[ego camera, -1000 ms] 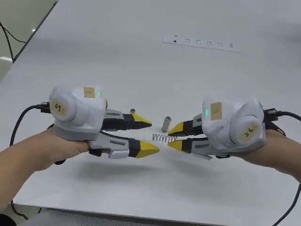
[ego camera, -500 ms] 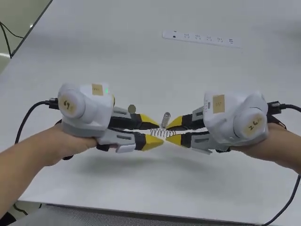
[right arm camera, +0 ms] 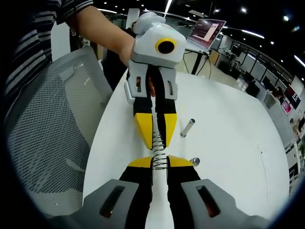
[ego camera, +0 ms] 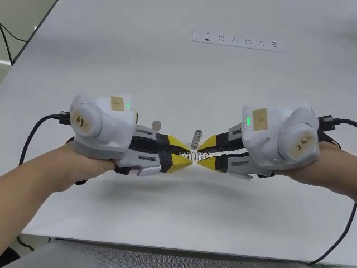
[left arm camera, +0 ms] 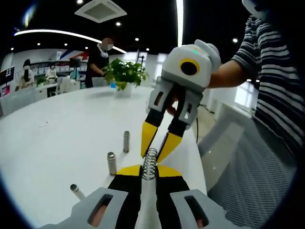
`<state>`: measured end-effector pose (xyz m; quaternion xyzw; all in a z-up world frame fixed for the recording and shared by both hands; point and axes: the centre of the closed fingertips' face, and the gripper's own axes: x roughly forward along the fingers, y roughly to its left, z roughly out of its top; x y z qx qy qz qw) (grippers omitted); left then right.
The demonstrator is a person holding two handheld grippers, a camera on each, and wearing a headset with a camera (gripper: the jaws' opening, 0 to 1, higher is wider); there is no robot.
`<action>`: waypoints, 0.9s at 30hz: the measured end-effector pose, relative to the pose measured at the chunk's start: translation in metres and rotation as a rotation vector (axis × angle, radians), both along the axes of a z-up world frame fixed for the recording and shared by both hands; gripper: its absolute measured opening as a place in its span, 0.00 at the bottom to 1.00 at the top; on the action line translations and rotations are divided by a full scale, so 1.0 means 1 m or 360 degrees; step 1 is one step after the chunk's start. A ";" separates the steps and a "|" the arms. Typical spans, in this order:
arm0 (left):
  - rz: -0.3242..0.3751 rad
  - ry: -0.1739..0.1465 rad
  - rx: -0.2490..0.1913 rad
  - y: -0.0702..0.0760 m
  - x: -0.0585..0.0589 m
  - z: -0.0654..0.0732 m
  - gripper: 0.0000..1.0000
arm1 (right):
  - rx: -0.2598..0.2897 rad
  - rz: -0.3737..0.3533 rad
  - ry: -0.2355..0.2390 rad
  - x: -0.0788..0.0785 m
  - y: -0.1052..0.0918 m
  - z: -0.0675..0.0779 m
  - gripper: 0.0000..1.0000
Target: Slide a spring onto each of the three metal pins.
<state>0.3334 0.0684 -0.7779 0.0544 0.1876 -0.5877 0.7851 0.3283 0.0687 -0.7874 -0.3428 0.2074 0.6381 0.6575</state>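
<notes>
One spring point(ego camera: 193, 157) is clamped endwise by left gripper point(ego camera: 186, 156) and right gripper point(ego camera: 201, 156); one end should be freed for the pin point(ego camera: 156, 126) at ten o'clock.

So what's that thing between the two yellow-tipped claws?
A small coiled spring: the left gripper pinches one end, the right gripper the other. The head view and both gripper views show it.

Head view looks down; gripper views face each other, sharing the spring point(left arm camera: 150, 162).
</notes>
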 end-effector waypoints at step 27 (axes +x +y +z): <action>-0.0117 0.0052 0.0038 0.000 -0.015 0.000 0.02 | -0.0024 0.0014 0.0067 -0.009 -0.009 -0.007 0.07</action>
